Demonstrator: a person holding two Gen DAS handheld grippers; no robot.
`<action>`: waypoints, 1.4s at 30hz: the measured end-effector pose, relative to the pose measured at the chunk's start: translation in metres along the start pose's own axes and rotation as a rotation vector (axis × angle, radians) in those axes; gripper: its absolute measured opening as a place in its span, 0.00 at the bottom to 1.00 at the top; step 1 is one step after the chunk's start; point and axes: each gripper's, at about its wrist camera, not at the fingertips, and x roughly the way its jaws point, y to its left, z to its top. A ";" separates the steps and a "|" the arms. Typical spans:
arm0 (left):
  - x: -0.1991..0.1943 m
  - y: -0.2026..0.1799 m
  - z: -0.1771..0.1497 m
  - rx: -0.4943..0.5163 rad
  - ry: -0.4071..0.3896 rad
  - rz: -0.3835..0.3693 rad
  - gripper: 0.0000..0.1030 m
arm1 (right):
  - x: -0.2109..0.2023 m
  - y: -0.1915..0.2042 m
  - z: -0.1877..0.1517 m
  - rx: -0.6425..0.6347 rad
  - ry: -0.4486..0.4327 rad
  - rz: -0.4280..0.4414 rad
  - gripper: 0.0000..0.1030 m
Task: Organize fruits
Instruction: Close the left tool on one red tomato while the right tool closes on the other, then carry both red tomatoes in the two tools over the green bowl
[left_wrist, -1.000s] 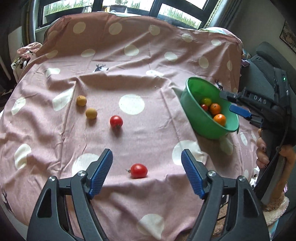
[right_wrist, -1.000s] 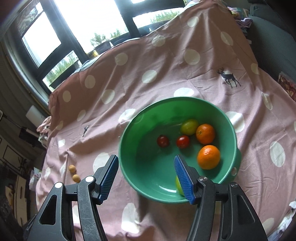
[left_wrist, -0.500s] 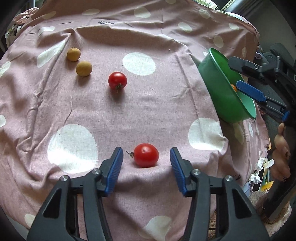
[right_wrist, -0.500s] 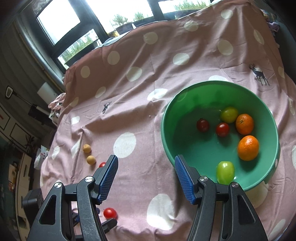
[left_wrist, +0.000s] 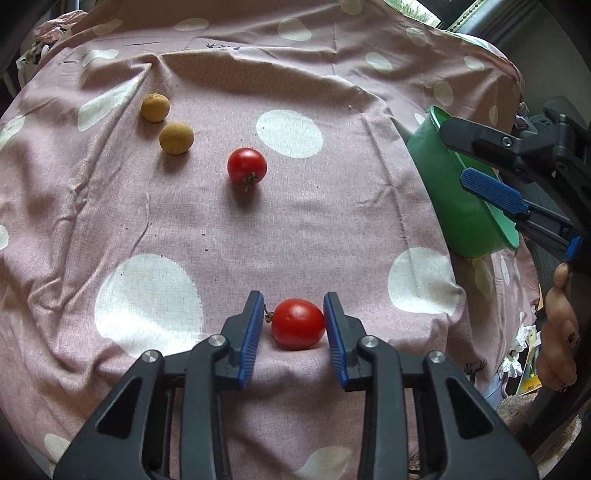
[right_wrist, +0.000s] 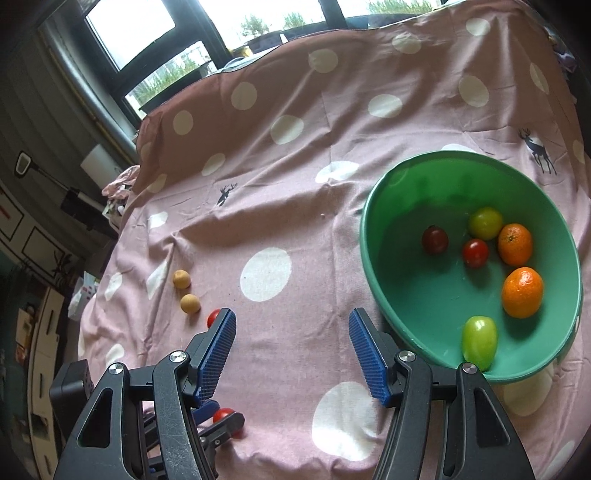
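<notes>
My left gripper (left_wrist: 293, 325) is around a red tomato (left_wrist: 297, 324) on the pink spotted cloth (left_wrist: 207, 236); its right pad touches the tomato, the left pad stands a little off at the stem. A second red tomato (left_wrist: 246, 165) and two tan round fruits (left_wrist: 176, 137) lie farther out. The green bowl (right_wrist: 402, 314) holds two oranges, two small red tomatoes and two green fruits. My right gripper (right_wrist: 291, 350) is open and empty, hovering above the cloth left of the bowl; it also shows in the left wrist view (left_wrist: 491, 192).
The cloth drapes over a raised back toward windows (right_wrist: 155, 55). The bowl (left_wrist: 454, 199) sits near the cloth's right edge, where a dark chair and clutter on the floor stand. A hand holds the right gripper's handle (left_wrist: 557, 321).
My left gripper moved forward and down and narrowed its jaws around the near tomato. My right gripper swung left, away from over the bowl.
</notes>
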 end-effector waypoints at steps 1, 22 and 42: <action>-0.003 0.004 0.001 -0.009 -0.011 0.001 0.32 | 0.001 0.003 -0.001 0.000 -0.002 0.009 0.62; -0.045 0.056 0.006 -0.141 -0.208 0.044 0.32 | 0.114 0.072 -0.007 -0.138 0.165 0.045 0.50; -0.033 0.056 0.006 -0.122 -0.162 0.033 0.27 | 0.107 0.072 -0.021 -0.151 0.152 0.045 0.28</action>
